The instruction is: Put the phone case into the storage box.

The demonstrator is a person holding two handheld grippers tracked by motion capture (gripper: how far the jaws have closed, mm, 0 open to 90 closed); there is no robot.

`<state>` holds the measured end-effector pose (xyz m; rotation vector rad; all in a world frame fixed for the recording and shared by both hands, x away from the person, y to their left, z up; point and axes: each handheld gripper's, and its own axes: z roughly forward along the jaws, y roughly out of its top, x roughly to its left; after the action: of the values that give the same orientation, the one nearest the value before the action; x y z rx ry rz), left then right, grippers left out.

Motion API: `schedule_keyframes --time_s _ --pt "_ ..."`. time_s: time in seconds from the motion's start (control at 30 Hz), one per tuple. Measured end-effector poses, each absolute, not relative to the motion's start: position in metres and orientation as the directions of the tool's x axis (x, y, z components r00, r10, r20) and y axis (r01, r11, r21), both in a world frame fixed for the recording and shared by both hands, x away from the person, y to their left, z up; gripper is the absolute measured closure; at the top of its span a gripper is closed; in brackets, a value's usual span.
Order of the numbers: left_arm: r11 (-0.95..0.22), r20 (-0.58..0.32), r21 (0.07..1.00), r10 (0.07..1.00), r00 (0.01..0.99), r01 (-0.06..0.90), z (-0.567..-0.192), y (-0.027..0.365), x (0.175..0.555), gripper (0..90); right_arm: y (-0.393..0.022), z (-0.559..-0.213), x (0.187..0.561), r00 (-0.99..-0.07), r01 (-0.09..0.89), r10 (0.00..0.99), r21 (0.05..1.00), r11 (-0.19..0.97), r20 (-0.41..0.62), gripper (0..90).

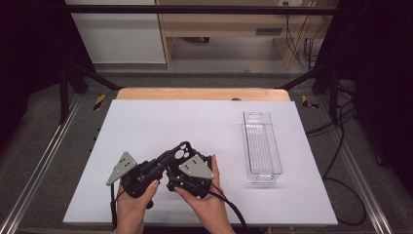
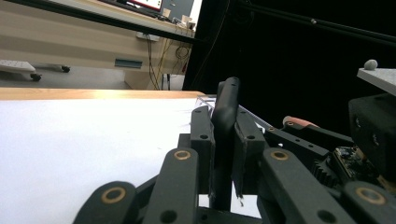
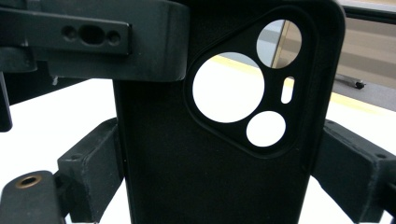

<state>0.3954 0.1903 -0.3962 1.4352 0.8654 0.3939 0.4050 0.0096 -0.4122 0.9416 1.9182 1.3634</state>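
A black phone case (image 1: 181, 152) with round camera cut-outs is held up off the white table (image 1: 160, 122) between both grippers, near the front edge. My left gripper (image 1: 163, 165) is shut on its flat faces; in the left gripper view the case (image 2: 227, 100) stands edge-on between the jaws of that gripper (image 2: 224, 140). My right gripper (image 1: 184, 161) spans the case's width. In the right gripper view the case (image 3: 187, 177) fills the middle, and the pads (image 3: 100, 163) of my right gripper (image 3: 219, 172) press against its two long edges. A hand holds each gripper.
A clear, long plastic tray (image 1: 262, 146) lies on the table's right side, its far end pointing away. Black frame bars and cables ring the table. A wooden edge (image 1: 204, 93) runs along the table's far side.
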Motion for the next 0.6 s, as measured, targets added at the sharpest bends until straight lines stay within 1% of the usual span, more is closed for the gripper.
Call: schedule_keyframes --time_s 0.27,0.6 --pt "0.127 -0.261 0.961 0.712 0.651 0.247 -0.3957 0.1890 0.3946 80.8 0.0089 -0.4117 0.4058 -0.569 0.221 0.821 0.952 0.213 -0.051 12.7" --pt "0.106 -0.237 0.966 0.718 0.655 0.234 -0.3953 0.1875 0.3939 80.7 0.0082 -0.4118 0.4069 -0.573 0.229 0.818 0.949 0.216 -0.048 12.9"
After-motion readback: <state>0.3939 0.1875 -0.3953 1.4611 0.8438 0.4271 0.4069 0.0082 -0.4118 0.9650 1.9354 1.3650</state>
